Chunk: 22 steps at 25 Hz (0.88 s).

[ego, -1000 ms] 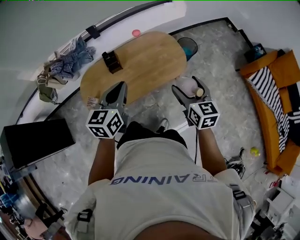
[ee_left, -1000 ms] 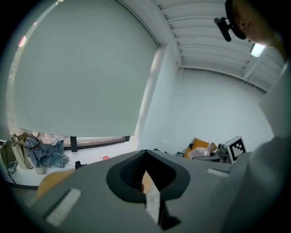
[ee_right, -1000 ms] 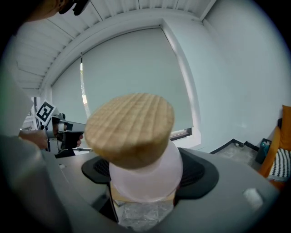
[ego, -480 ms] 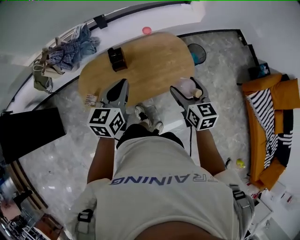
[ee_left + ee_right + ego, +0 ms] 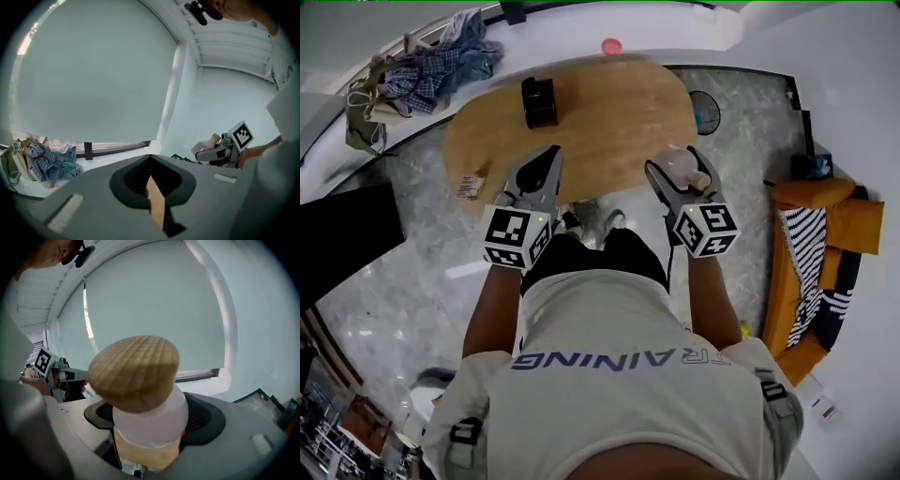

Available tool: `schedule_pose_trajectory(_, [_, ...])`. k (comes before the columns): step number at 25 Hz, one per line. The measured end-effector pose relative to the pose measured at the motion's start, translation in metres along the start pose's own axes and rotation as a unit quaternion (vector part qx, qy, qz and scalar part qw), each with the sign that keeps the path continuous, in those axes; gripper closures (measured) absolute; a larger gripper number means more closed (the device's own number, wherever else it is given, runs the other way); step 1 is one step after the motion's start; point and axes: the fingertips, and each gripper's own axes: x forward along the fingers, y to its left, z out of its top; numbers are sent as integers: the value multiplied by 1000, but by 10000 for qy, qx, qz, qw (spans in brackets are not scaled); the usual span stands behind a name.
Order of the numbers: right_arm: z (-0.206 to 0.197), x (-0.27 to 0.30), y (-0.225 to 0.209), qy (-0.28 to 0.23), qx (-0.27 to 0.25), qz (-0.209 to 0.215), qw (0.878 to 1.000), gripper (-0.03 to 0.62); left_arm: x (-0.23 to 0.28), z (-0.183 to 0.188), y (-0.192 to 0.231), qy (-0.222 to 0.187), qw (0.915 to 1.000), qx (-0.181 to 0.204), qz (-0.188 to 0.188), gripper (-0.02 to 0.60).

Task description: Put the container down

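the container (image 5: 149,420) has a frosted pinkish-white body under a pale, grained wooden lid (image 5: 133,371), and the bench (image 5: 609,112) is light honey wood. the left gripper (image 5: 551,155) and right gripper (image 5: 673,164) are grey, each with a cube of black-and-white square markers. the floor (image 5: 422,253) is grey-white marble and the sofa (image 5: 830,199) orange (its throw (image 5: 803,248) striped black and white).

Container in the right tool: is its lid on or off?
On. The wooden lid caps the frosted container, which is held between the right tool's jaws.
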Motion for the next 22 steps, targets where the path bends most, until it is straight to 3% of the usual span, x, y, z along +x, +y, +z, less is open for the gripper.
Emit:
schedule_pose_trajectory(9, [-28,35,-51,472,-54,313,9984,178,46,-23,-13,322,9983,-360,335,583])
schedule_pose_trajectory(16, [-99,97,-96,1019,-176,418,9938,178,107,-80,-29,668,9963,-485,257,583])
schedule_pose_trajectory(22, [-166,165,-122,1334,189,408,9900,178,147,-143,-22,1018,9920,-671,336,583])
